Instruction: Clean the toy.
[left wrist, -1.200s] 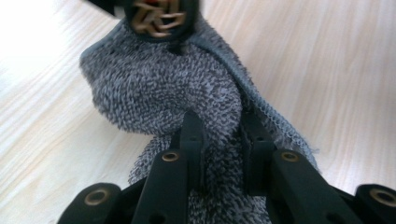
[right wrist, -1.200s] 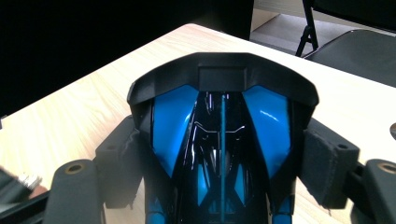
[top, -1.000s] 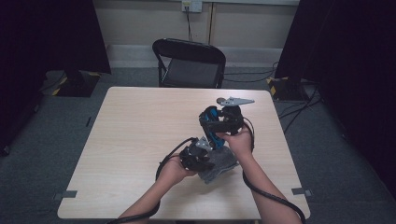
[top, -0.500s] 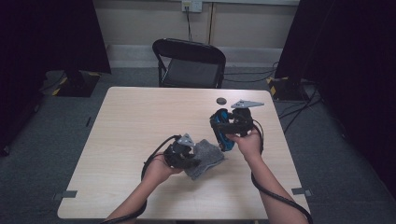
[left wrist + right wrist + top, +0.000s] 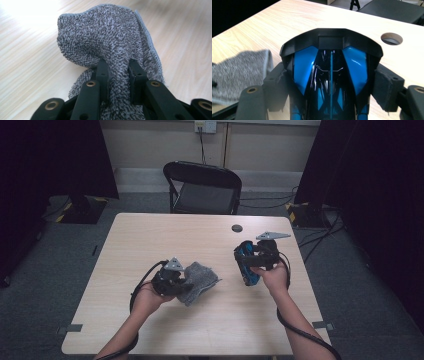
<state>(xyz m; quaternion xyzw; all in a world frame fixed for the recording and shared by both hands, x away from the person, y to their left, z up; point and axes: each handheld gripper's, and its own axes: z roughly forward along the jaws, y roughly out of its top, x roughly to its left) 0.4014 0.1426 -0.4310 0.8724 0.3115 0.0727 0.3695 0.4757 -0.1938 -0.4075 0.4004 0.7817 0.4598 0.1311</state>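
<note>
Left hand-held gripper [image 5: 184, 283] clamped tight on grey knitted cloth [image 5: 199, 280] lying near the table [image 5: 150, 235] centre, right hand-held gripper [image 5: 248, 265] gripping a black-and-blue object [image 5: 330, 72] toward the right edge.

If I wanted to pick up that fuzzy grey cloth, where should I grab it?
Probably a bunched fold of the grey cloth, from the near edge, low along the table. It is soft and lies crumpled, so any raised fold pinches easily; the left hand-held gripper grips one so.
</note>
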